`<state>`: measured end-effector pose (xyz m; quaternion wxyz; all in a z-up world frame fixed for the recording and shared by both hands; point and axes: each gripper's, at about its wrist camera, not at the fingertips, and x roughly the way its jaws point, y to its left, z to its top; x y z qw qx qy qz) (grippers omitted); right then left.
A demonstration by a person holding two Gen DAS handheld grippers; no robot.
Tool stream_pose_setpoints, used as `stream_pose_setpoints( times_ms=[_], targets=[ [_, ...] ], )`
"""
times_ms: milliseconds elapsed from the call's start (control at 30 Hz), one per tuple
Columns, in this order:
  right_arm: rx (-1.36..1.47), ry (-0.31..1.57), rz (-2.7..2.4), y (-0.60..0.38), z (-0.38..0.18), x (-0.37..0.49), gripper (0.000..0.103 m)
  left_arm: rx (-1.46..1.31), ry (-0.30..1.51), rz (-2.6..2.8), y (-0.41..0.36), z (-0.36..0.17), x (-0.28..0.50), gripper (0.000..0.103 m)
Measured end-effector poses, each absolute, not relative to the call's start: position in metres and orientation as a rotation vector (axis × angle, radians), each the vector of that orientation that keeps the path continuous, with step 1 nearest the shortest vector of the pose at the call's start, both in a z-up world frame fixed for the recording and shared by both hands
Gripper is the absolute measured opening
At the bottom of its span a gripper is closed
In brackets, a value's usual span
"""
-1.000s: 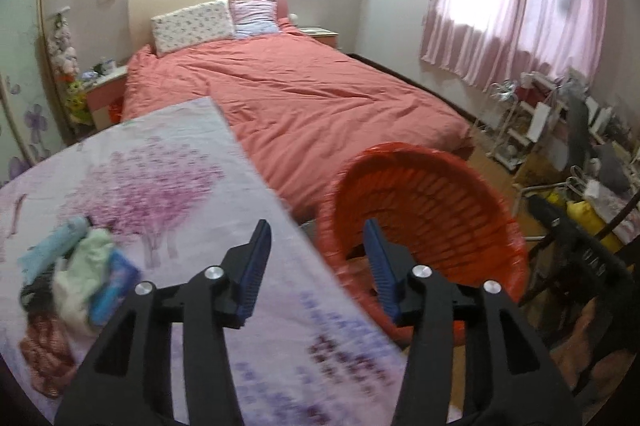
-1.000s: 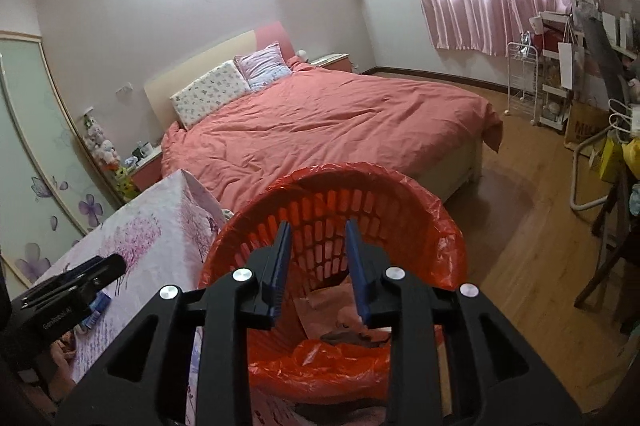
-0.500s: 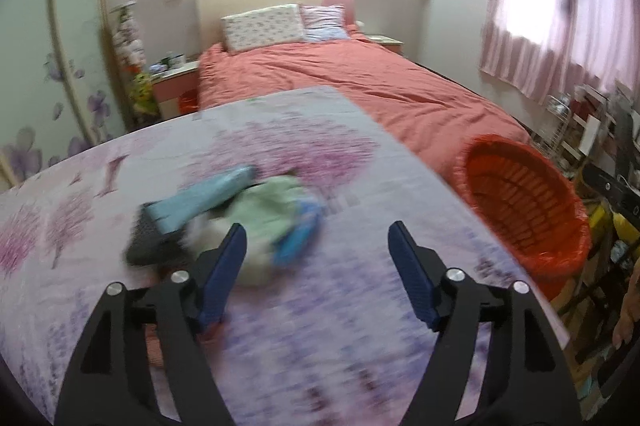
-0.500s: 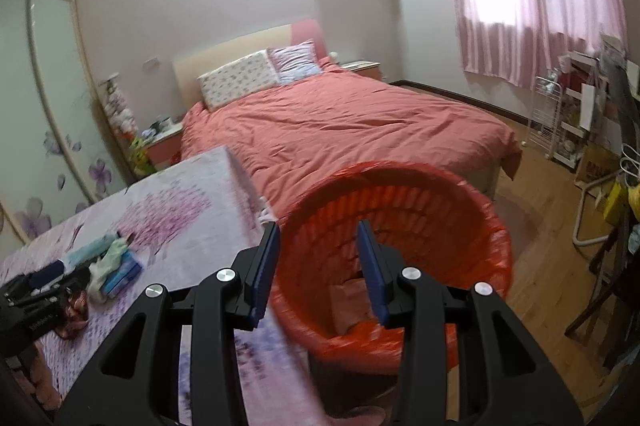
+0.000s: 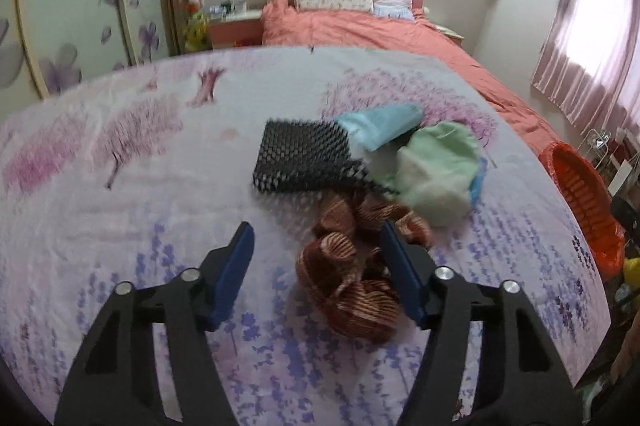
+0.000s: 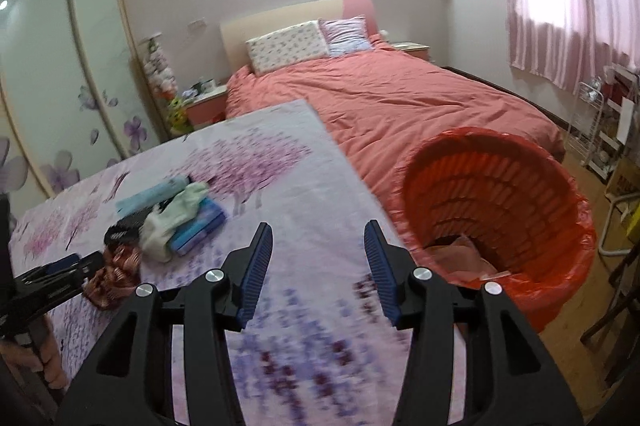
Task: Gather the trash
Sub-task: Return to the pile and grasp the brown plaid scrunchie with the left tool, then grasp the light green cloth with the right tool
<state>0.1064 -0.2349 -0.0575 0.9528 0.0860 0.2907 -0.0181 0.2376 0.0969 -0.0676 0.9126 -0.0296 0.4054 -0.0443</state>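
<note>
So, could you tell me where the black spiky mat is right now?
In the left wrist view the black spiky mat lies mid-table, left of the green cloth, behind the brown wrappers.

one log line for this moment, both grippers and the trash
left gripper: closing, over brown wrappers, not gripping | right gripper: opening, empty | pile on table | red bin beside table

Blue packet (image 5: pixel 481 177) mostly buried under green cloth (image 5: pixel 440 169). Red bin (image 5: pixel 580 193) cut by left view's edge (contents unreadable). Tablecloth (image 6: pixel 320 354) print smeared near right wrist camera.
</note>
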Motion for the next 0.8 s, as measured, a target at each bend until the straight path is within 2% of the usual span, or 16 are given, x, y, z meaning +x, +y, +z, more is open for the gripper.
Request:
stream_pose_setpoints(
  times_ms=[133, 200, 233, 267, 300, 367, 633, 800],
  targets=[
    [0.129, 0.599, -0.016, -0.219, -0.056, 0.106, 0.049, -0.078, 0.861, -0.125, 0.095, -0.079, 0.244, 0.050],
    [0.117, 0.608, -0.007, -0.213, -0.057, 0.108, 0.049, -0.089, 0.862, -0.150, 0.092, -0.081, 0.243, 0.038],
    [0.112, 0.613, -0.004, -0.209, -0.058, 0.109, 0.049, -0.085, 0.858, -0.153, 0.089, -0.080, 0.240, 0.035],
    [0.108, 0.618, -0.001, -0.202, -0.059, 0.110, 0.049, -0.075, 0.853, -0.158, 0.086, -0.080, 0.240, 0.026],
    [0.105, 0.625, 0.004, -0.198, -0.062, 0.111, 0.049, -0.065, 0.852, -0.158, 0.085, -0.080, 0.240, 0.021],
    [0.102, 0.640, 0.015, -0.189, -0.067, 0.115, 0.049, -0.062, 0.847, -0.144, 0.088, -0.079, 0.241, 0.017],
    [0.066, 0.678, 0.072, -0.155, -0.079, 0.125, 0.049, 0.040, 0.803, 0.071, 0.146, -0.073, 0.233, 0.017],
    [0.105, 0.686, 0.109, -0.134, -0.083, 0.142, 0.049, -0.097, 0.869, 0.107, 0.180, -0.080, 0.239, 0.022]
  ],
)
